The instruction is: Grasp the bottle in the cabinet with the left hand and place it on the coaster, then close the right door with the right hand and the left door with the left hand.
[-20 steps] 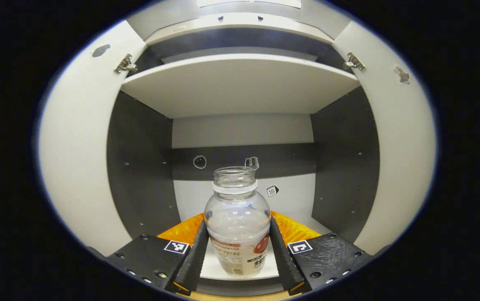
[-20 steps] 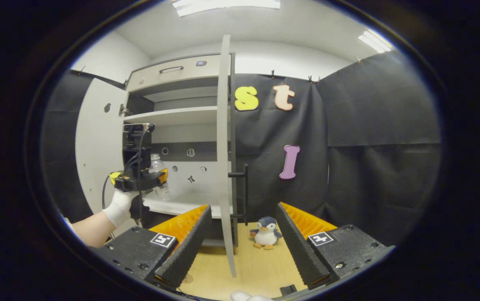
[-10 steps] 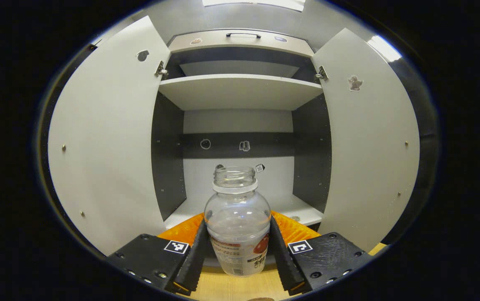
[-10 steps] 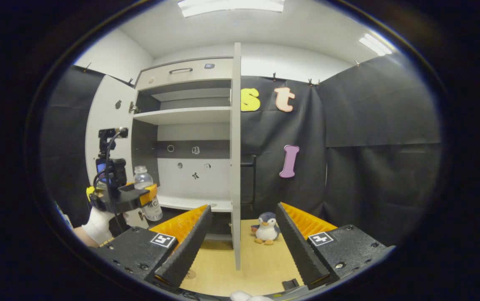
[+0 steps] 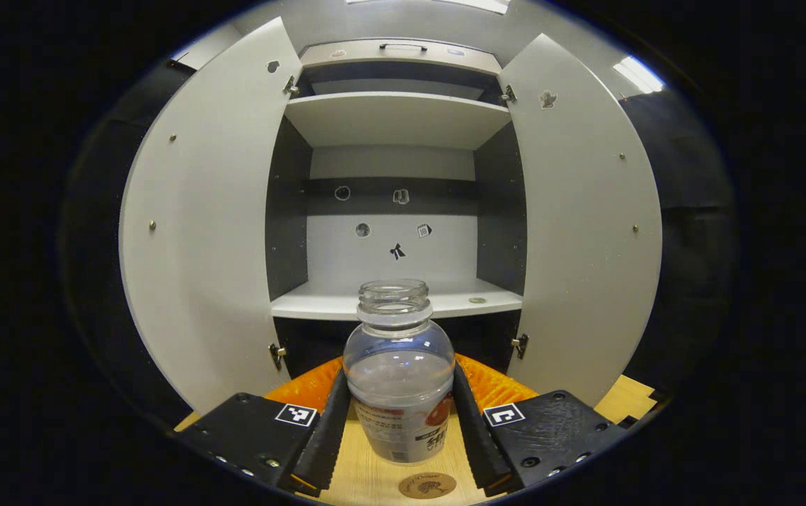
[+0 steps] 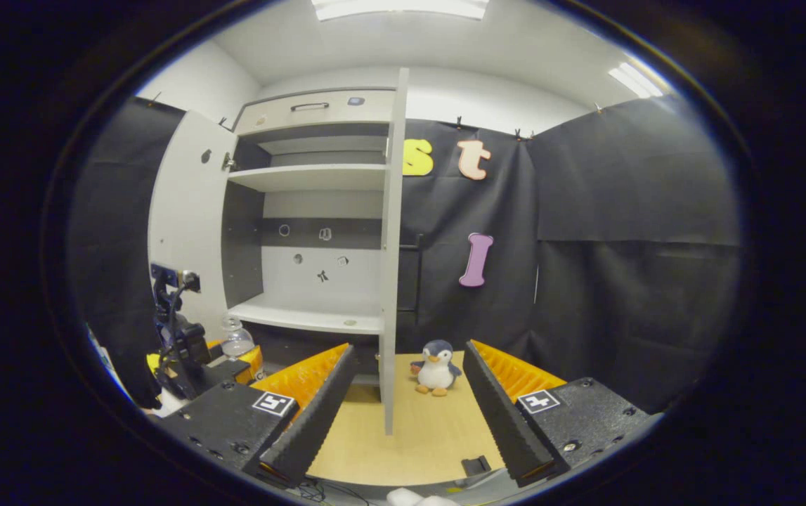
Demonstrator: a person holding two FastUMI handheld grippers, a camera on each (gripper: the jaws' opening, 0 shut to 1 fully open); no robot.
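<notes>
Clear plastic bottle (image 5: 398, 383), uncapped and likely light, thin-walled and slippery, sits gripped at its labelled waist by the left claw (image 5: 398, 429), just above the coaster (image 5: 427, 485). Right claw (image 6: 403, 407) gapes empty.

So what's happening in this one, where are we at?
A person works two handheld grippers at a cabinet. The left gripper is shut on an uncapped clear bottle, held outside the cabinet above the wooden table, with the round coaster just below it. The right gripper is open and idle. Both the left door and the right door stand open.
</notes>
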